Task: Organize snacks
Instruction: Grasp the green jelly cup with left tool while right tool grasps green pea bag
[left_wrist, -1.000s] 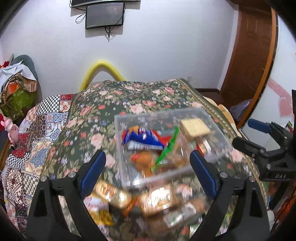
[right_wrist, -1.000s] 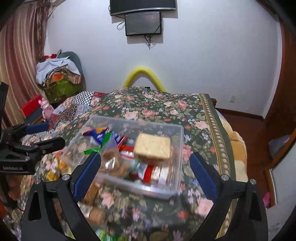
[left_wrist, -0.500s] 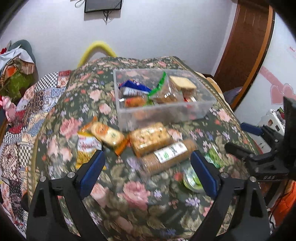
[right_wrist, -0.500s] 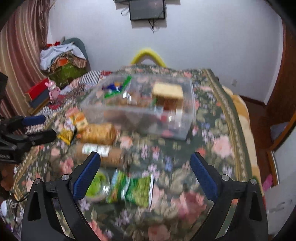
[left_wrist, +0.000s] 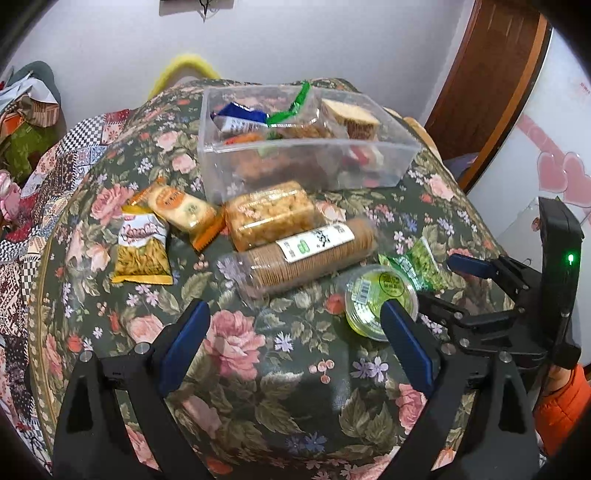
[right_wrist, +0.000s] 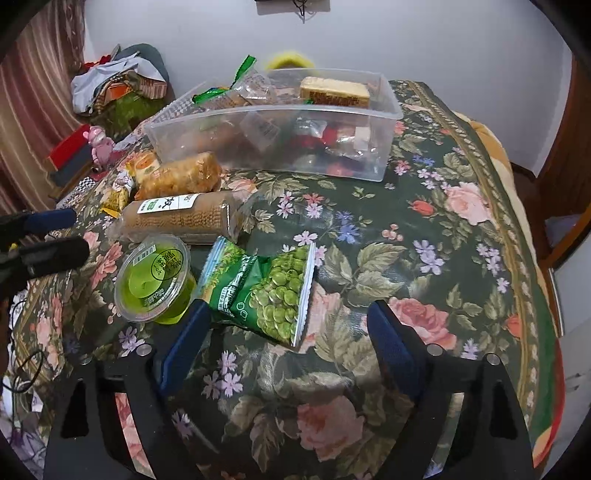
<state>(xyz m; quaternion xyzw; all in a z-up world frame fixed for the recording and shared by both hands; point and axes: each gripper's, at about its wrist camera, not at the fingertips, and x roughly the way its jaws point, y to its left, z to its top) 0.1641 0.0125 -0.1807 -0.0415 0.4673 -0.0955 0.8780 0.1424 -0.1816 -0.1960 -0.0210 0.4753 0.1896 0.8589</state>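
Both pairs of fingers stand spread wide with nothing between them. The left gripper (left_wrist: 295, 347) hangs over a bare patch of the floral cloth (left_wrist: 280, 398) covering the worktop. Just ahead of its right finger sits a sealed cup of green jelly (left_wrist: 376, 295), touching or nearly touching that fingertip. Straight ahead of the fingers lies a clear sleeve of round crackers (left_wrist: 306, 254), tilted across the cloth, and beyond it a pack of golden puffed snacks (left_wrist: 269, 214). Ahead of the left finger lie a yellow snack bag (left_wrist: 142, 251) and an orange-edged biscuit pack (left_wrist: 181, 208), overlapping at their near corners. Farthest ahead stands the clear plastic bin (left_wrist: 369, 173), holding assorted wrapped snacks.

The right gripper (right_wrist: 284, 343) hovers over the same cloth. A green bag of peas (right_wrist: 266, 291) lies just ahead of its left finger, its near edge reaching in between the fingertips. The jelly cup lies to the left of that finger, beside the bag. The cracker sleeve lies beyond those two, and the bin is well ahead of the fingers.
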